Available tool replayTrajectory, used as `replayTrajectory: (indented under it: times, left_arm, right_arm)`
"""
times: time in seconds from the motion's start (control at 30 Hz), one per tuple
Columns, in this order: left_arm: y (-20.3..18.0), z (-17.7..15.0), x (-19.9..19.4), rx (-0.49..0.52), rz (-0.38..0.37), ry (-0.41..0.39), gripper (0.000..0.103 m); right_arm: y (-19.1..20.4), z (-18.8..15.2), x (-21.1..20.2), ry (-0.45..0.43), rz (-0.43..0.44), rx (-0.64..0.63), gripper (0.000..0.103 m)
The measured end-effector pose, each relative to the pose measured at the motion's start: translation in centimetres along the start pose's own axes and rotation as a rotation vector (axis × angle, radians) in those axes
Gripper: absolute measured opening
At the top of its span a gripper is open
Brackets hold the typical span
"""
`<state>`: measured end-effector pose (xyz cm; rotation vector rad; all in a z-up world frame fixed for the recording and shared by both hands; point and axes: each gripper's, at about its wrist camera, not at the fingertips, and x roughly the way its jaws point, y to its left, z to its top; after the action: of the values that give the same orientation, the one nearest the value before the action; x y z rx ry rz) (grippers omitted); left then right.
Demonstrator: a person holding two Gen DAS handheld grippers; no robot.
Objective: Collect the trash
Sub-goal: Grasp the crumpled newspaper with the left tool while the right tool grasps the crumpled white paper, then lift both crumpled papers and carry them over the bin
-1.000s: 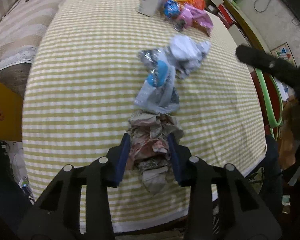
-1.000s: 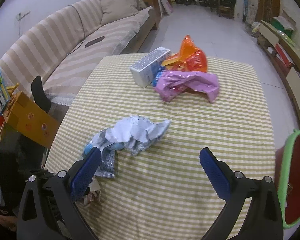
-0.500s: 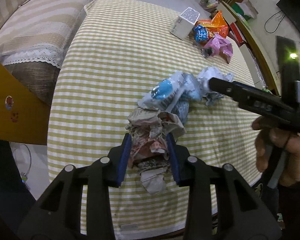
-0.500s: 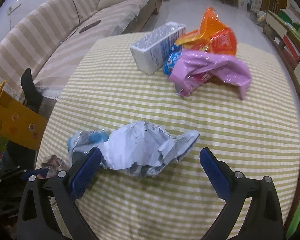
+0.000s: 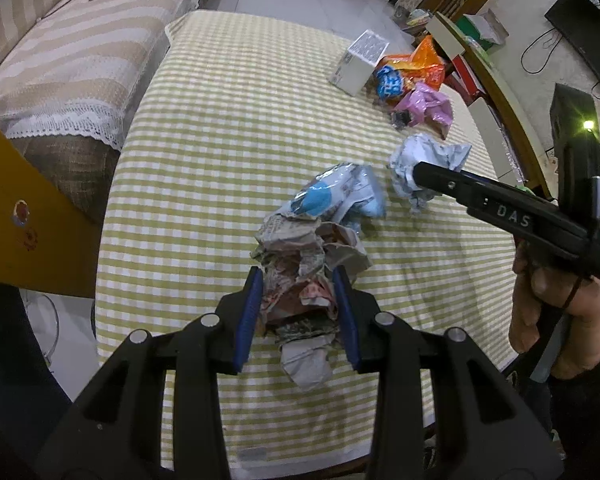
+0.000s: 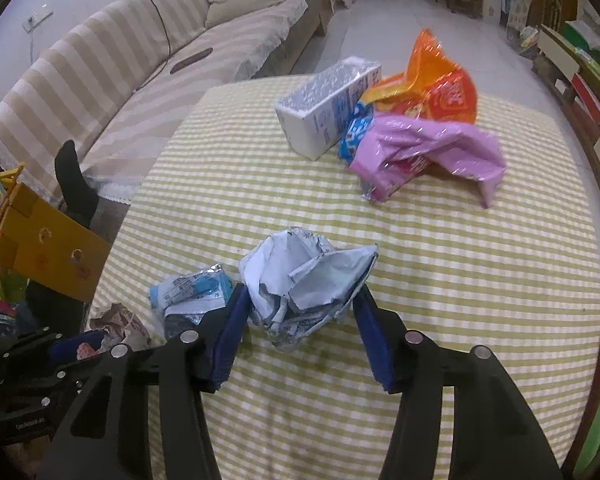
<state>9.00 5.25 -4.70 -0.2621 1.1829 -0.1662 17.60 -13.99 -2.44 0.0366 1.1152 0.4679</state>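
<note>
1. The left gripper already pinches the crumpled brown-and-grey newspaper wad near the 6 o'clock edge of the yellow-and-white checked tablecloth. My advice is to keep that squeeze firm and carry the wad clear of the blue-and-silver foil wrapper touching it at 12 o'clock.

2. The right gripper has its blue pads flanking the crumpled white-and-grey paper ball; they look to be at the paper's sides, but a firm grip is not evident. Close until the paper gives, and bite low on the bulk, not the loose flap at 2 o'clock, which may tear or slip.

3. Lift straight up so the neighbouring foil wrapper, just beside at 9 o'clock, is not dragged.

4. Left for later, at 12 o'clock: white rectangular carton, orange foil snack bag, pink plastic wrapper.
</note>
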Motion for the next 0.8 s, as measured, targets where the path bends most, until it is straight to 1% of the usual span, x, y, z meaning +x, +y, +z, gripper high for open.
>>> replayTrajectory:
  times: [0.47, 0.63, 0.8]
  left_arm:
    - [-3.9, 0.1, -4.2, 0.065, 0.002, -0.093, 0.035]
    - [-5.7, 0.3, -5.1, 0.089, -0.001, -0.118, 0.035]
    - [-7.8, 0.5, -5.8, 0.117, -0.008, -0.130, 0.035]
  right_arm:
    - [0.0, -1.7, -6.8, -0.114, -0.004, 0.021, 0.052]
    - [-1.4, -2.5, -9.4, -0.154, -0.023, 0.035, 0.052]
    - [-3.1, -3.5, -11.2, -0.179, -0.037, 0.066, 0.052]
